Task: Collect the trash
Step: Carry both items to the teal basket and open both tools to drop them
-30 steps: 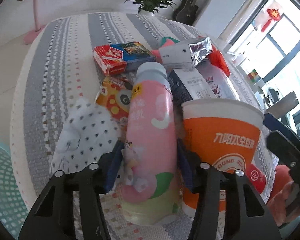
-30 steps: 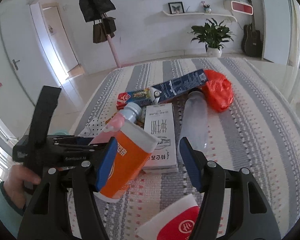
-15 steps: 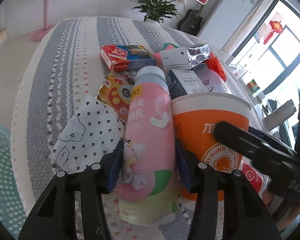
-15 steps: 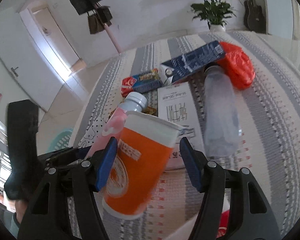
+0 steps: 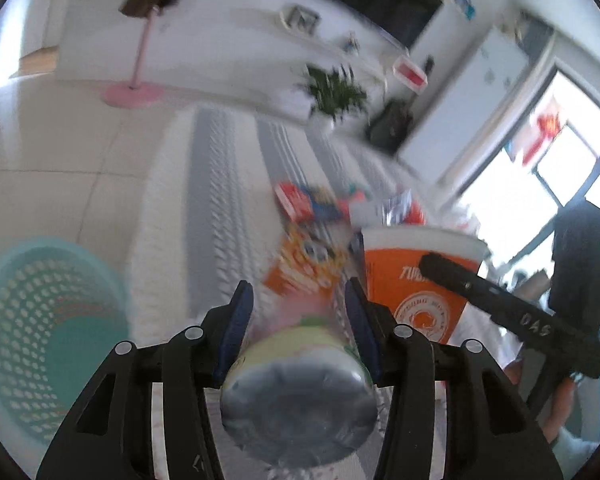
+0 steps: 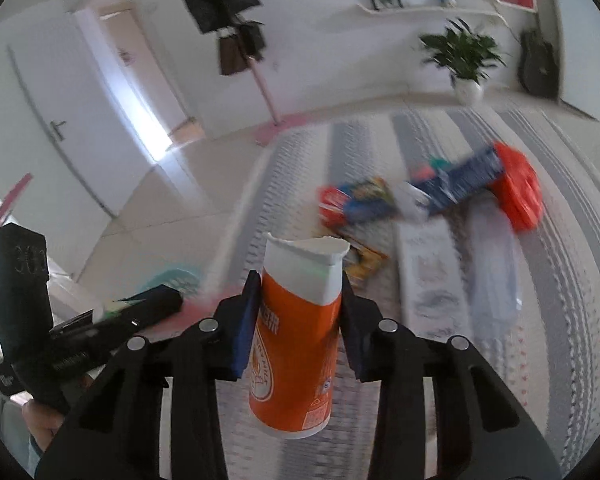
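Note:
My left gripper (image 5: 298,304) is shut on a pink drink bottle (image 5: 300,392), lifted off the striped table with its base toward the camera. My right gripper (image 6: 298,304) is shut on an orange and white paper cup (image 6: 296,344), squeezed flat and held above the table; the cup also shows in the left wrist view (image 5: 416,280). A teal mesh basket (image 5: 40,320) stands on the floor left of the table and shows faintly in the right wrist view (image 6: 172,280).
More trash lies on the striped tablecloth (image 6: 560,280): a red and blue box (image 6: 352,204), a dark blue carton (image 6: 456,184), a red plastic bag (image 6: 520,192), a clear bottle (image 6: 492,264), a white box (image 6: 428,268), an orange snack wrapper (image 5: 304,264).
Both grippers have lifted and swung left with their loads. The right gripper has shut on the cup and crushed it. The bottle has tilted base-first toward the camera.

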The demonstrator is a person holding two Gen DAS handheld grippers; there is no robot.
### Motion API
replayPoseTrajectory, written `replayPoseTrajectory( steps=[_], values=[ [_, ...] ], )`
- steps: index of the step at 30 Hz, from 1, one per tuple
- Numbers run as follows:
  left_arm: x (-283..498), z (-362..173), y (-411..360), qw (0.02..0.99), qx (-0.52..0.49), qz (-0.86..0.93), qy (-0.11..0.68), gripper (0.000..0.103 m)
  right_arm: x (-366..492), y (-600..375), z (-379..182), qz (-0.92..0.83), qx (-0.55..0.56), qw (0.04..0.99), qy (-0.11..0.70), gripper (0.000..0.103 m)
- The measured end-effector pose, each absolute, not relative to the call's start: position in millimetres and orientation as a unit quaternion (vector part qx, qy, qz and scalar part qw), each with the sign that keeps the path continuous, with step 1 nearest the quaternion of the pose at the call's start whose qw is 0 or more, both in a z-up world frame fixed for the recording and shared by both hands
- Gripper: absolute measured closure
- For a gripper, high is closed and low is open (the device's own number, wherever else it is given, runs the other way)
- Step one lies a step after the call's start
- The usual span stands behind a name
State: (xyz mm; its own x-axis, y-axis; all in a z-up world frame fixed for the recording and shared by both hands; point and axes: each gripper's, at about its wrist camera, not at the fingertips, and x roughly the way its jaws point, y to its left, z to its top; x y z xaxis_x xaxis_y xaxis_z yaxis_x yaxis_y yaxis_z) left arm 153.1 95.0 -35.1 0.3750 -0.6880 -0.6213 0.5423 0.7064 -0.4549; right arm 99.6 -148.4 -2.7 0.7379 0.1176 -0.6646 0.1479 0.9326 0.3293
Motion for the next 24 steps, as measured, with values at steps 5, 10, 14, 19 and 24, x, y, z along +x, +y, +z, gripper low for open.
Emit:
replayPoseTrajectory(
  steps=[5, 10, 14, 19, 24],
  values=[
    [155, -9, 167, 0.846, -0.137, -0.341, 0.387, 0.062, 110, -97, 32, 0.030, 0.145, 0.930, 0.336, 0.069],
    [161, -17, 235, 0.849, -0.197, -0.310, 0.379, 0.062, 130, -42, 34, 0.074, 0.127, 0.928, 0.342, 0.069],
    [173, -26, 268, 0.850, -0.225, -0.291, 0.377, 0.102, 154, -2, 20, 0.102, 0.120, 0.921, 0.356, 0.069],
    [191, -47, 308, 0.853, -0.258, -0.252, 0.378, 0.103, 181, 44, -5, 0.125, 0.112, 0.909, 0.382, 0.069],
    [205, -82, 320, 0.849, -0.250, -0.203, 0.419, 0.103, 204, 70, -33, 0.133, 0.106, 0.896, 0.409, 0.068]
  ],
)
